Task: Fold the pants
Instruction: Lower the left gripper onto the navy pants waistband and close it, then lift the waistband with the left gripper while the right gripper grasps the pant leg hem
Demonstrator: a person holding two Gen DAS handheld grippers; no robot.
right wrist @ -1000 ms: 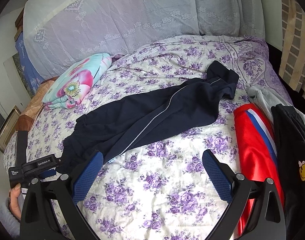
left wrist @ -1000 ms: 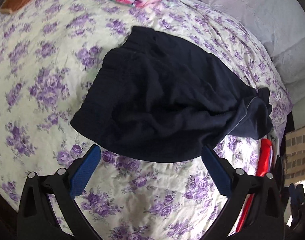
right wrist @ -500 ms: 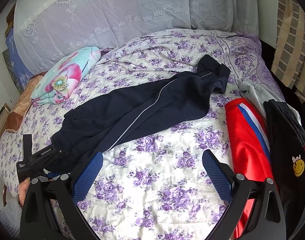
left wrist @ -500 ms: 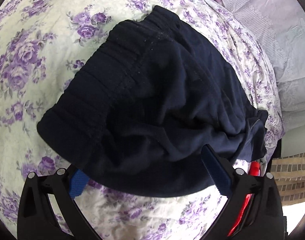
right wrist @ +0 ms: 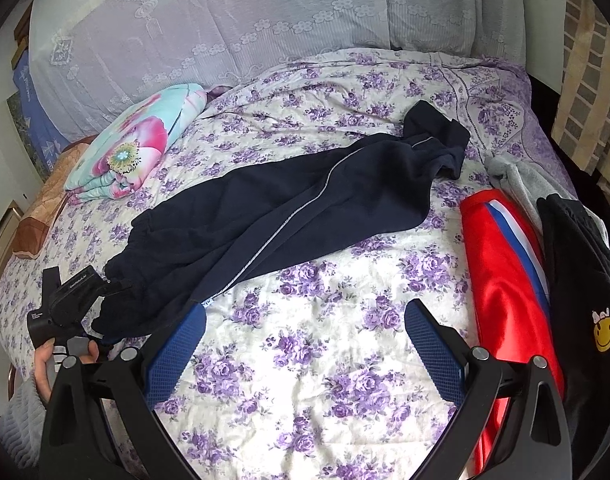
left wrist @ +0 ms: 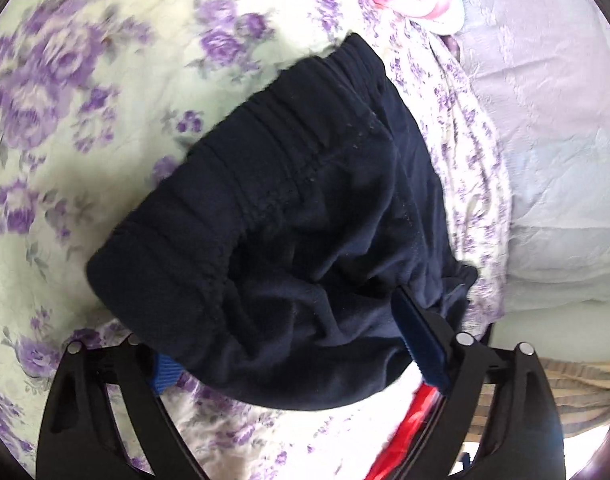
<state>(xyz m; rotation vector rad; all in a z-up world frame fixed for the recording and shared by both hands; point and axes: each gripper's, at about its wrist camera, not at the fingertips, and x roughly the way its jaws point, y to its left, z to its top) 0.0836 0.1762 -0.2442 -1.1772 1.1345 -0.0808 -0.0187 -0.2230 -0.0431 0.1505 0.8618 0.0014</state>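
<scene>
Since 1 s earlier, left tool (left wrist: 289,344) had closed in on pants (left wrist: 305,216); waistband end now lay between its spread fingers, w/ the left pad partly under the cloth. Left view: tool released, nothing pinched. Right view: right tool (right wrist: 305,344) released, above floral bed (right wrist: 305,360), near pants (right wrist: 289,216) stretched diagonally; red garment (right wrist: 501,272) lay alongside.
</scene>
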